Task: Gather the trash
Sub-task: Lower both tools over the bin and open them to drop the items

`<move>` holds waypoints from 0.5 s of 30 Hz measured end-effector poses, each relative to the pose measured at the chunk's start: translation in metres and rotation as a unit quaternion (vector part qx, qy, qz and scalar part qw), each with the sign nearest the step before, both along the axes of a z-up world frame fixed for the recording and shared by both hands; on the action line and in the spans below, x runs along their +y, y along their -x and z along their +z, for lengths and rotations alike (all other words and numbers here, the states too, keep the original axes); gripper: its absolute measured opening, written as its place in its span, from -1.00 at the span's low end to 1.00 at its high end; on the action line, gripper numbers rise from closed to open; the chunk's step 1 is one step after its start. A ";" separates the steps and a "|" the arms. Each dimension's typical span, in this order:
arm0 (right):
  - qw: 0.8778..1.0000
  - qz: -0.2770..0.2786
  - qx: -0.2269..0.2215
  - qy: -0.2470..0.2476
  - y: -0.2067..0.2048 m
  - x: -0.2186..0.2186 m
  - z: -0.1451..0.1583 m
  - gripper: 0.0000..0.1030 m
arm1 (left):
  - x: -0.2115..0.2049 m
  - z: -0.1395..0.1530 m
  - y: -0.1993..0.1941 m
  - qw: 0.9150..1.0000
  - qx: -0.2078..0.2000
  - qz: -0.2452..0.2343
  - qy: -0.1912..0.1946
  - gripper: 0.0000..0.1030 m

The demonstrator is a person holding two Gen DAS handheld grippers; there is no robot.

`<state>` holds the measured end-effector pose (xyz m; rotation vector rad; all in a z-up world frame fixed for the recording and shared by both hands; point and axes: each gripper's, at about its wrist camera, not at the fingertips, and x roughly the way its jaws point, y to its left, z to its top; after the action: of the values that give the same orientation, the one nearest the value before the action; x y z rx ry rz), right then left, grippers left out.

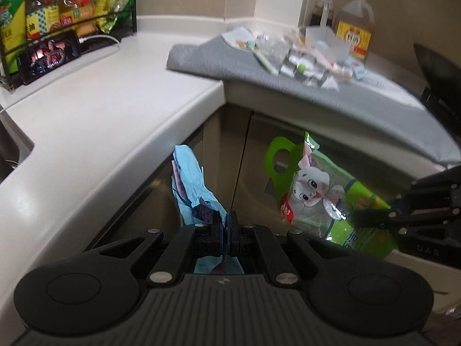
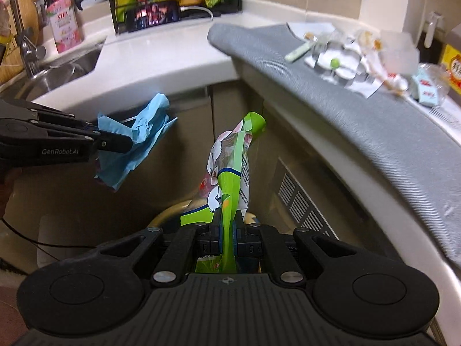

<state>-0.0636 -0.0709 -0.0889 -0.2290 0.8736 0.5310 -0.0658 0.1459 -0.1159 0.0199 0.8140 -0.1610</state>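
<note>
Left gripper (image 1: 227, 230): jaws clamped on a crumpled blue wrapper (image 1: 191, 184); wrapper hung in front of the cabinet, below the counter (image 1: 115, 98).
Right gripper (image 2: 228, 230): jaws pinched on a green bag (image 2: 230, 173), held upright.
Remaining trash: pile (image 1: 302, 57) on the grey mat (image 1: 230, 63), well apart.
Bin: not clearly visible; a rounded rim showed below the bag.
Step advice: carry both items fully over the bin before releasing; keep them clear of the counter edge.

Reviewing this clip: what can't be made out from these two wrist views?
- Bin: right wrist view, only a yellowish rim shows; the right hand-held gripper and its green snack bag hide the rest.
- Blue wrapper print: left wrist view, crumpled, unreadable.
- Trash pile on the grey mat: blurred, small pieces unidentifiable.
</note>
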 end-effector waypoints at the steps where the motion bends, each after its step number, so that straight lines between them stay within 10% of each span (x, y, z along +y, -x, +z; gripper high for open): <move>1: 1.000 0.000 0.003 0.000 -0.002 0.000 -0.003 -0.87 | -0.001 -0.003 -0.001 1.000 0.003 -0.001 -0.005 -0.96; 15: 0.996 -0.032 0.085 -0.010 -0.032 -0.011 -0.081 -0.87 | -0.022 -0.069 -0.023 0.995 0.103 -0.008 -0.003 -0.95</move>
<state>-0.0315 -0.0820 -0.1696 -0.1385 1.0379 0.5035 -0.0426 0.1239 -0.1854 0.0161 1.0206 -0.1773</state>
